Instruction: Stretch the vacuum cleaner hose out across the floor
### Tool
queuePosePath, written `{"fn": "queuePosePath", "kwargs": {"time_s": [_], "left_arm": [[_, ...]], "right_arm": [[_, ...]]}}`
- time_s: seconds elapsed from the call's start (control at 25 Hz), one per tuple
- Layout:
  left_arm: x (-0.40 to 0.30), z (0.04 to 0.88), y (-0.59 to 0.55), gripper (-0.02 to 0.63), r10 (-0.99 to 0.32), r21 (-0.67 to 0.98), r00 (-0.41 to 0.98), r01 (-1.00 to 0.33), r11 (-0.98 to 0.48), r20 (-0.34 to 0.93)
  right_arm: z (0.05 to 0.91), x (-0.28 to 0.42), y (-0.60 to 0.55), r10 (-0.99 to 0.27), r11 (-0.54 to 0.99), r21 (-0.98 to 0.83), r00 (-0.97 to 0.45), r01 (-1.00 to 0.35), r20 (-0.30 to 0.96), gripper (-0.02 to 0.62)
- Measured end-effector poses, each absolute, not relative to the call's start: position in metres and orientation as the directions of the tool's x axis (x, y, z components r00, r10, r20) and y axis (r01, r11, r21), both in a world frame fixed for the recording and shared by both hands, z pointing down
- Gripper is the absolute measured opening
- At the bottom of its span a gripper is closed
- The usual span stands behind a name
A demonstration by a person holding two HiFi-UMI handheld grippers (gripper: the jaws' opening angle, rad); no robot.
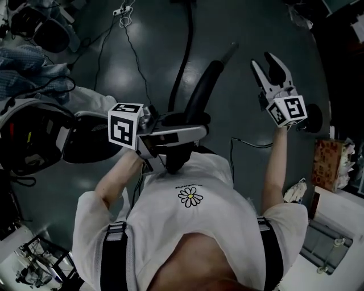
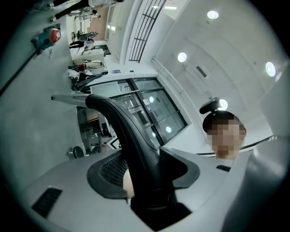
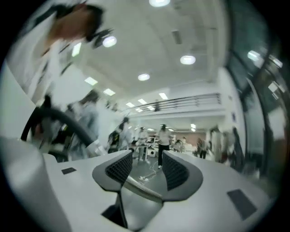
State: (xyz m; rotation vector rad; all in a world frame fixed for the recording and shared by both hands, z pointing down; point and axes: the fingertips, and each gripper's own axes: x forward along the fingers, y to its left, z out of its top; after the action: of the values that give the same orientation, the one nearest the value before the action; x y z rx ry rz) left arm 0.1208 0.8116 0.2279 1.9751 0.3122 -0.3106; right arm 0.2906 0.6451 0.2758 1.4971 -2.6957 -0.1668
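Note:
The vacuum cleaner body (image 1: 31, 136) lies on the grey floor at the left of the head view. Its black hose (image 1: 183, 62) runs up across the floor, beside a thicker curved black tube (image 1: 206, 85). My left gripper (image 1: 190, 126) points right and is shut on the lower end of that tube. In the left gripper view the tube (image 2: 120, 124) rises from between the left gripper's (image 2: 145, 167) pads. My right gripper (image 1: 264, 65) is raised at the right with open jaws and nothing between them. The right gripper view is blurred; the right gripper (image 3: 147, 170) stands open there over bare floor.
Thin cables (image 1: 133, 51) and a power strip (image 1: 122, 10) lie on the floor at the top. Blue cloth (image 1: 28, 62) is heaped at the top left. A cardboard box (image 1: 330, 165) and a white table (image 1: 335, 227) stand at the right. People stand far off in the right gripper view.

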Motion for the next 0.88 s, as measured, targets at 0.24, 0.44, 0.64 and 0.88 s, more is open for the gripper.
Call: {"fn": "queuePosePath", "kwargs": {"time_s": [0.24,0.44,0.64,0.88], "left_arm": [[0.121,0.225,0.806,0.210,0.033,0.787,0.931,0.326,-0.524,-0.364],[0.119,0.217,0.840,0.212,0.094,0.691,0.927,0.337,-0.640,-0.364],[0.109,0.212,0.835,0.215,0.180,0.642,0.935,0.341,-0.686,-0.304],[0.096,0.242,0.794,0.216,0.163,0.489,0.987,0.142,-0.861,0.001]], "right_arm": [[0.350,0.312,0.600,-0.718,0.293,-0.934,-0.598,0.205,-0.357,0.213],[0.368,0.240,0.562,-0.696,0.087,-0.833,-0.565,0.546,-0.443,0.213],[0.301,0.214,0.500,-0.659,0.197,-0.742,-0.474,0.641,-0.584,0.213],[0.237,0.186,0.465,-0.577,0.395,-0.846,-0.620,0.358,-0.532,0.212]]}}
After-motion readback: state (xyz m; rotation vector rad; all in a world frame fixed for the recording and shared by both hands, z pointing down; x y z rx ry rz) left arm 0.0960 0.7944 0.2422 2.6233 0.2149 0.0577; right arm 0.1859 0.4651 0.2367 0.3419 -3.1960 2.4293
